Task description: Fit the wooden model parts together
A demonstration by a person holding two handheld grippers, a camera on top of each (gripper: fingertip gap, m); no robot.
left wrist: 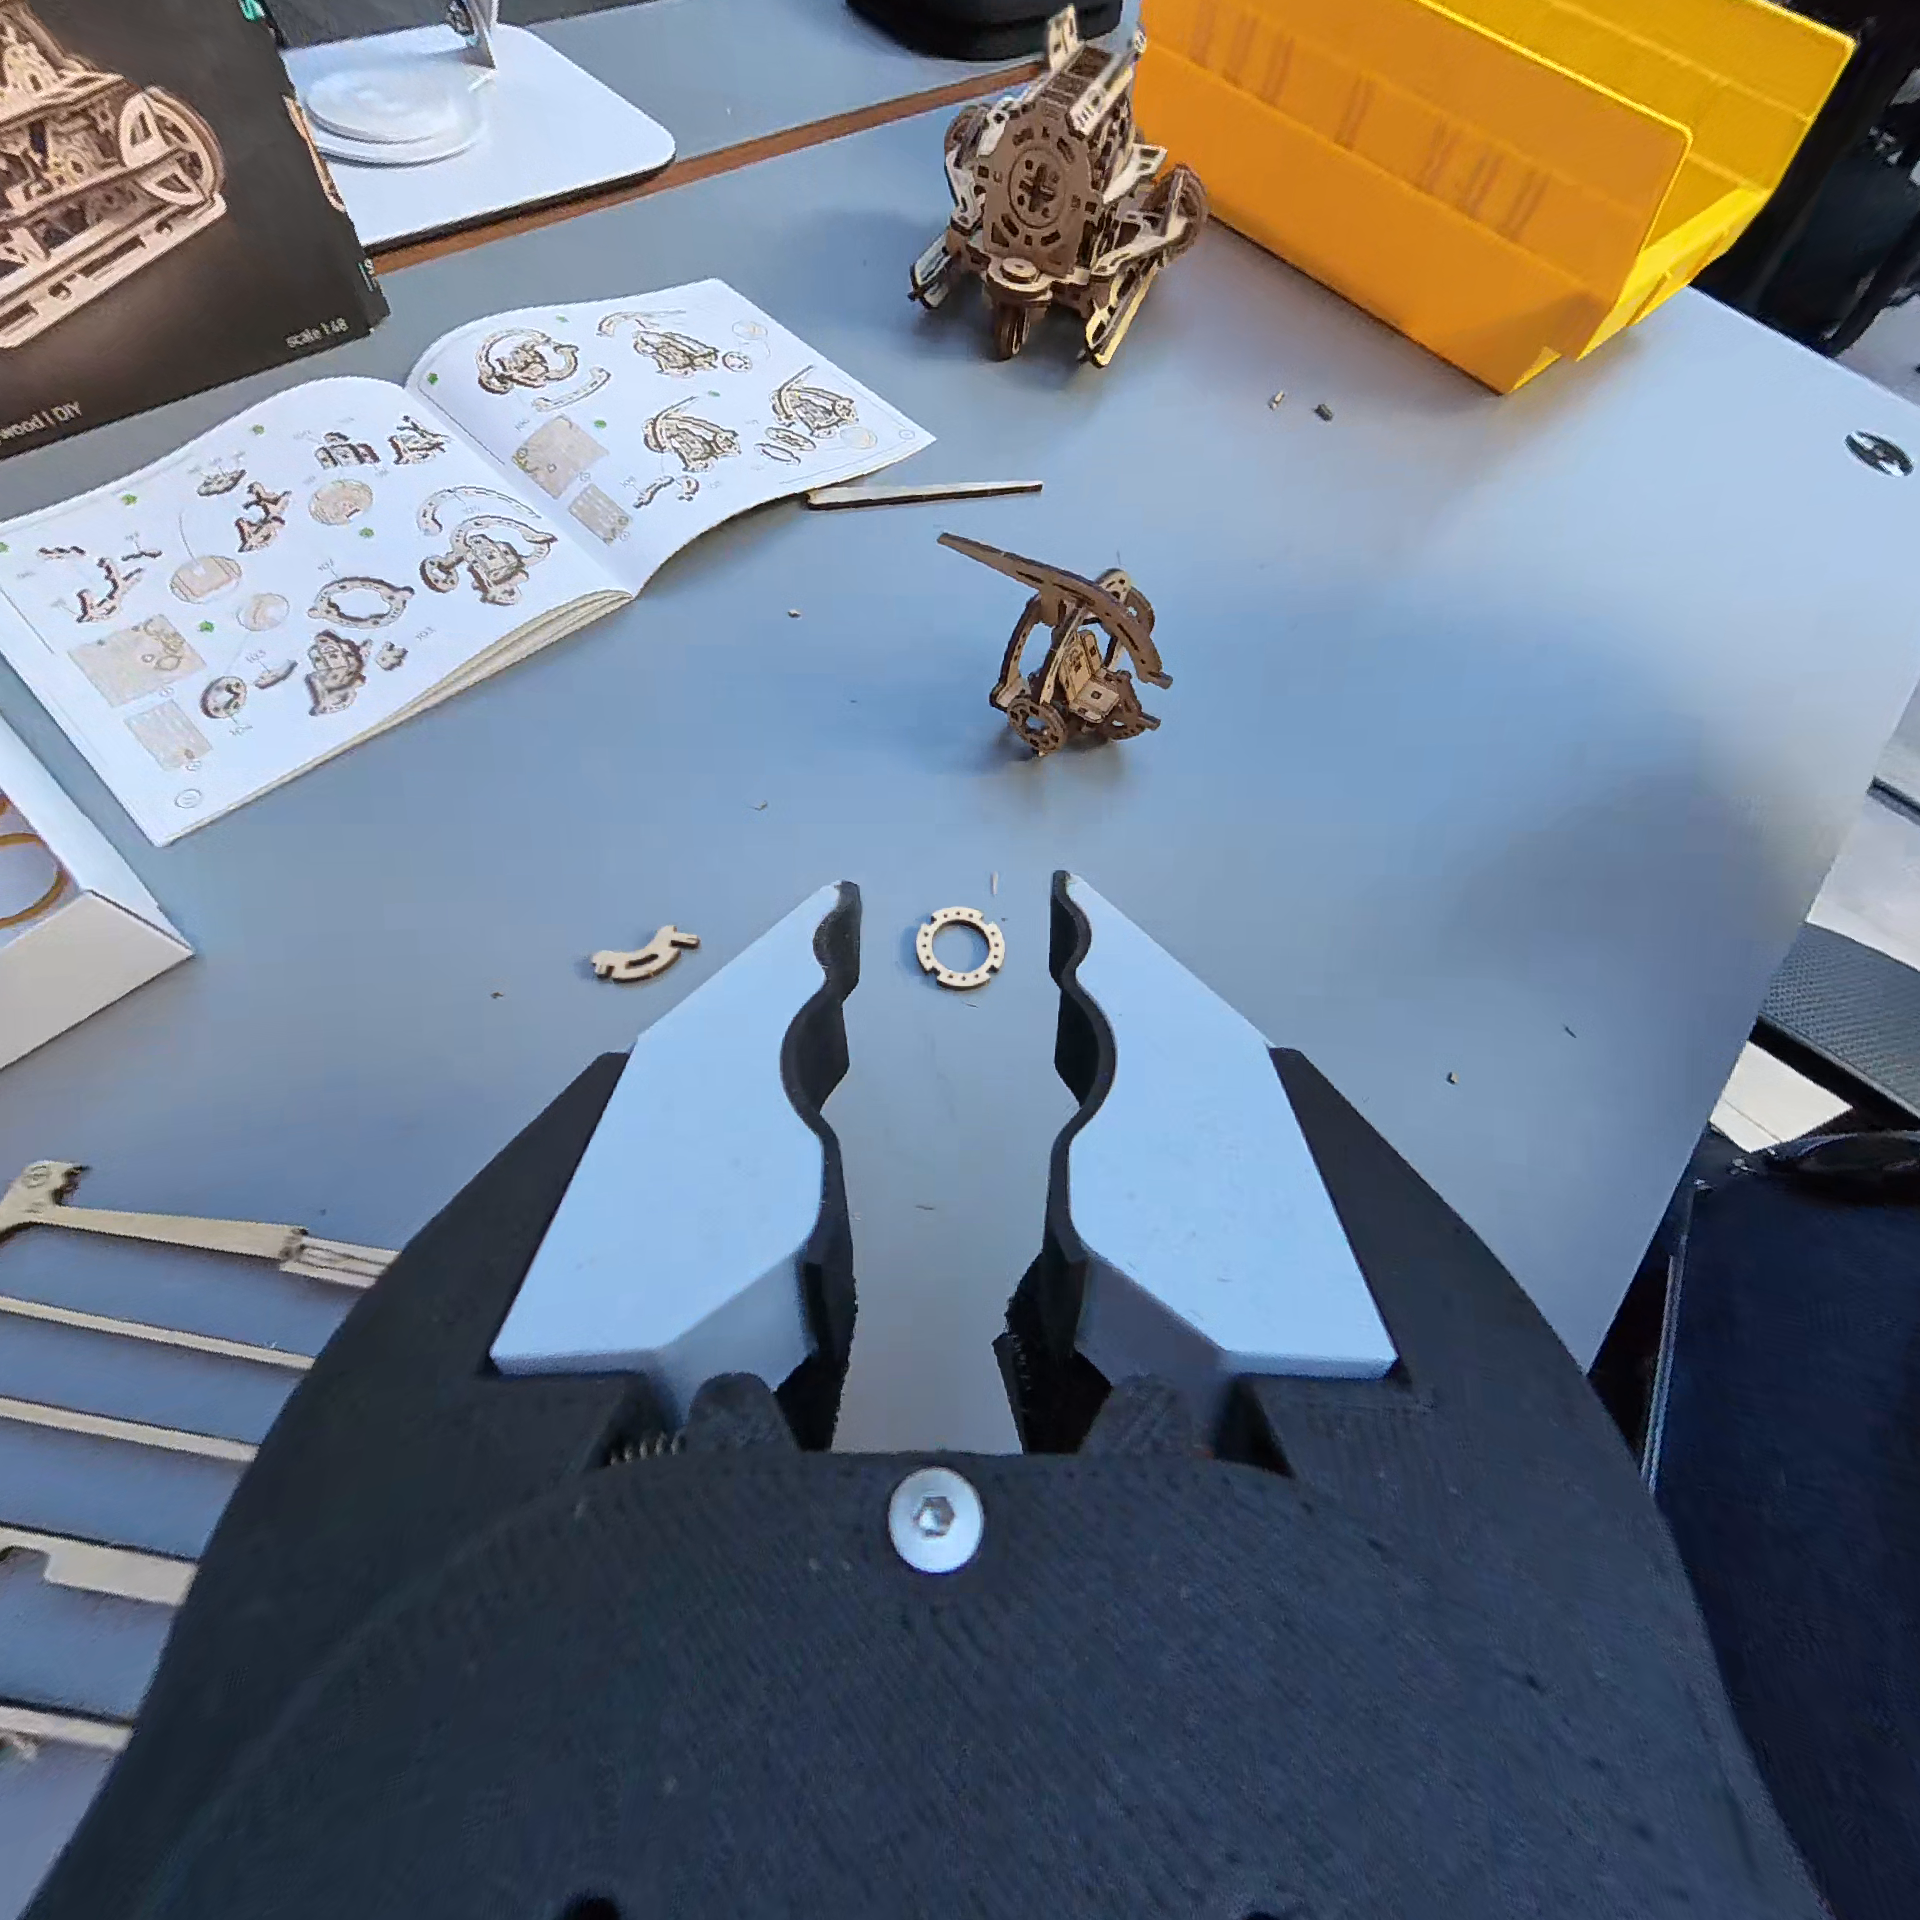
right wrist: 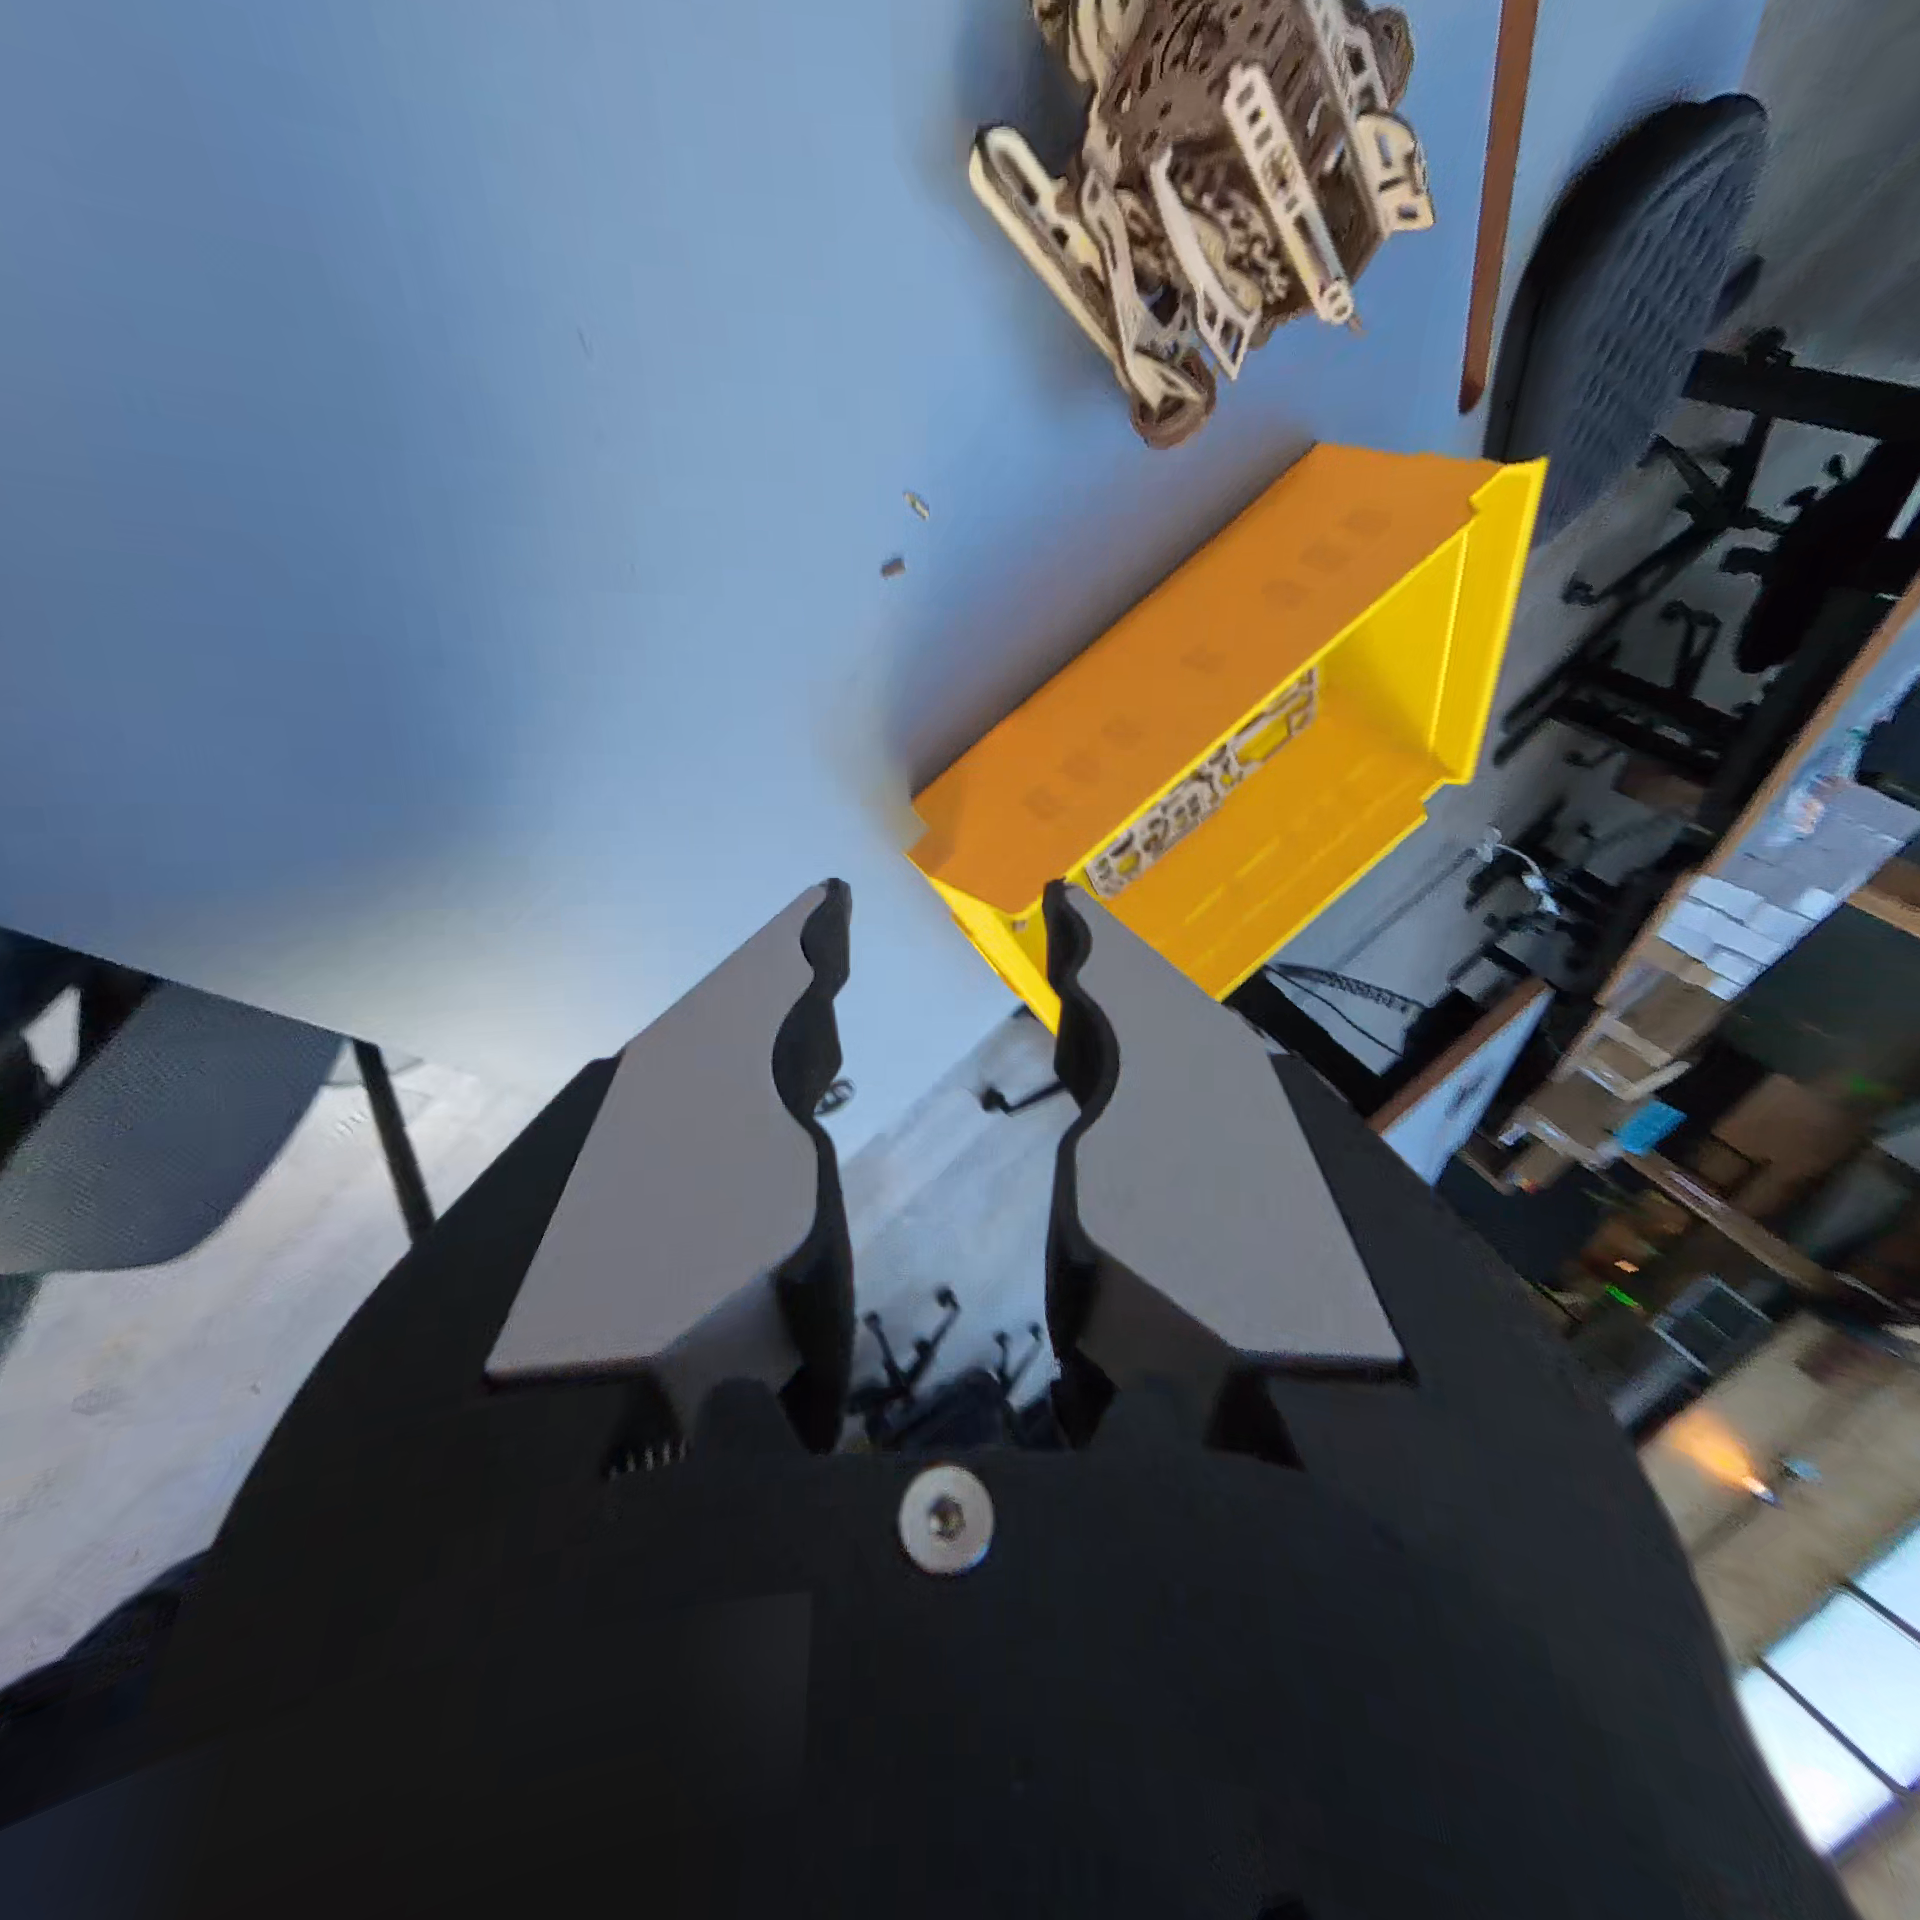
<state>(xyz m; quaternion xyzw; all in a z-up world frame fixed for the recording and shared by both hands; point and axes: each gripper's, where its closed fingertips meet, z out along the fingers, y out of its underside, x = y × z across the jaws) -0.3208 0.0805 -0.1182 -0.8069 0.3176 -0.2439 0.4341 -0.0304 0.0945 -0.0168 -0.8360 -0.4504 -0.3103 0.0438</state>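
Observation:
My left gripper [left wrist: 954, 904] is open and empty, just above the grey table. A small pale wooden ring [left wrist: 961, 947] lies flat on the table between its fingertips, touching neither. A small curved wooden piece [left wrist: 644, 954] lies to the left. A small brown wooden sub-assembly [left wrist: 1075, 660] stands farther ahead. The large wooden model [left wrist: 1060, 197] stands at the back; it also shows in the right wrist view [right wrist: 1226, 197]. My right gripper [right wrist: 945, 909] is open and empty, rolled sideways near the table's edge, by the yellow bin [right wrist: 1226, 727].
An open instruction booklet [left wrist: 416, 540] lies at the left, the kit box [left wrist: 135, 208] behind it. A thin wooden stick [left wrist: 925, 494] lies by the booklet. Cut-out wooden sheets [left wrist: 135, 1351] lie at the near left. Yellow bins [left wrist: 1455, 177] stand back right. The table edge [left wrist: 1766, 987] curves on the right. The left gripper's tips are roughly 30 cm from the right gripper's. The small curved wooden piece [left wrist: 644, 954] is closer to my left gripper, around 10 cm from its tips; the right tips are 35 cm off.

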